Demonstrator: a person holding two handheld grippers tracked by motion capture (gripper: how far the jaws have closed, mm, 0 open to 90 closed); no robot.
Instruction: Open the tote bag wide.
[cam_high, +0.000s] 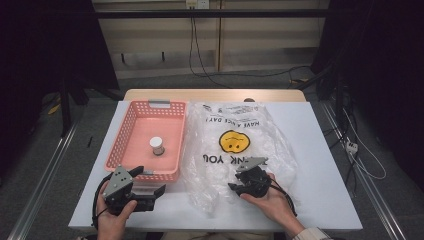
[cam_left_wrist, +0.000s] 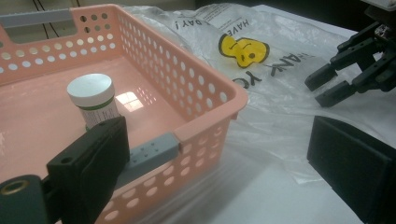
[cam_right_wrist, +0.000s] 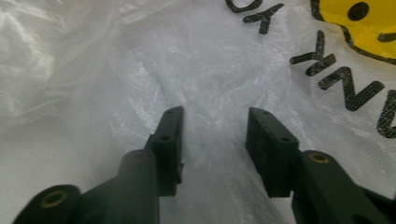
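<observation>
Plastic bag is pressed by the half-closed, gripless right gripper; medicine bottle is left unbagged in basket.

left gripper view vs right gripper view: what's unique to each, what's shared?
Left gripper view: the pink basket, a white-capped bottle standing in it, the left gripper with jaws wide apart astride the basket's near corner, and the right gripper farther off. Right gripper view: a close look between its own jaws, gap visible, over crinkled plastic. Shared: the smiley bag.
</observation>
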